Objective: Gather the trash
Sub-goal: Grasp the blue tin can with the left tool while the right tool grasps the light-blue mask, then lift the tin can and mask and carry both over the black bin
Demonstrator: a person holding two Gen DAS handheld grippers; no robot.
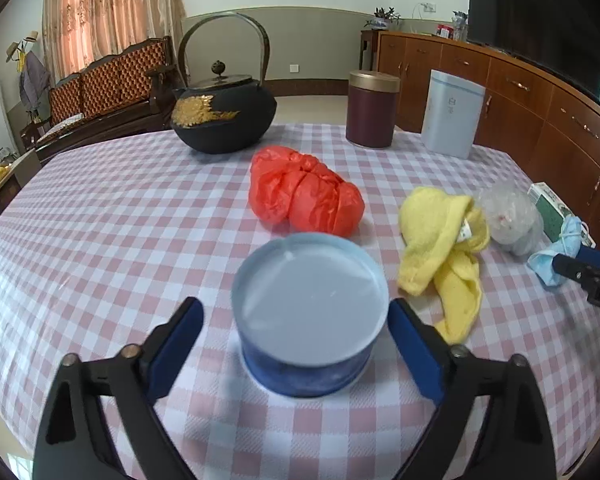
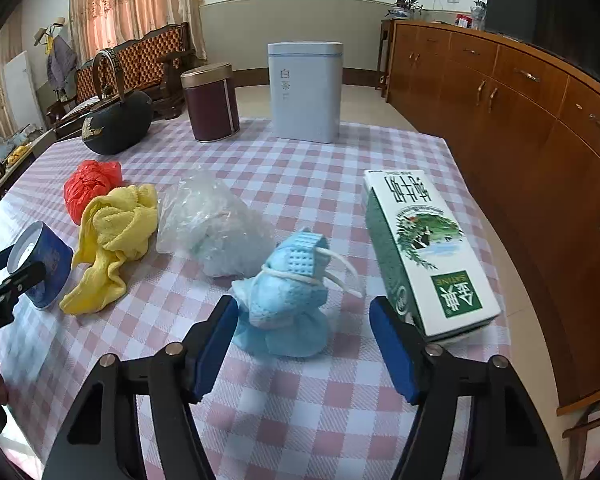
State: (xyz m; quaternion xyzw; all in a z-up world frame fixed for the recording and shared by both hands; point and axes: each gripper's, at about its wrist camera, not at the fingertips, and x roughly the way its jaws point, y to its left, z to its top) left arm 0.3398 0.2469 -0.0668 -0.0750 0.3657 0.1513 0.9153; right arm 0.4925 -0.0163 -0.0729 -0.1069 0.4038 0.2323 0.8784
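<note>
L gripper (image 1: 296, 328): jaws apart, straddling the round blue paper cup with pale lid (image 1: 310, 312). R-side pad looks at or just beside the cup rim, L-side pad has a clear gap, so no grip yet. Cup stands upright on the pink-white checked tablecloth (image 1: 100, 220).

R gripper (image 2: 302, 340): jaws apart around the crumpled light-blue face mask w/ white ear loops (image 2: 288, 304). L-side pad is just at the mask's edge, R-side pad is apart; not clamped.

Other trash on the cloth: crumpled red plastic bag (image 1: 304, 196) behind the cup, yellow cloth (image 1: 444, 240) beside it, clear plastic bag (image 2: 212, 224) between cloth and mask, green-white milk carton (image 2: 420, 248) lying flat just R of the mask.

Far edge: black cast-iron teapot w/ gold pattern (image 1: 224, 116), maroon round tin w/ gold lid (image 1: 372, 108), pale blue rectangular tin (image 1: 454, 114).
</note>
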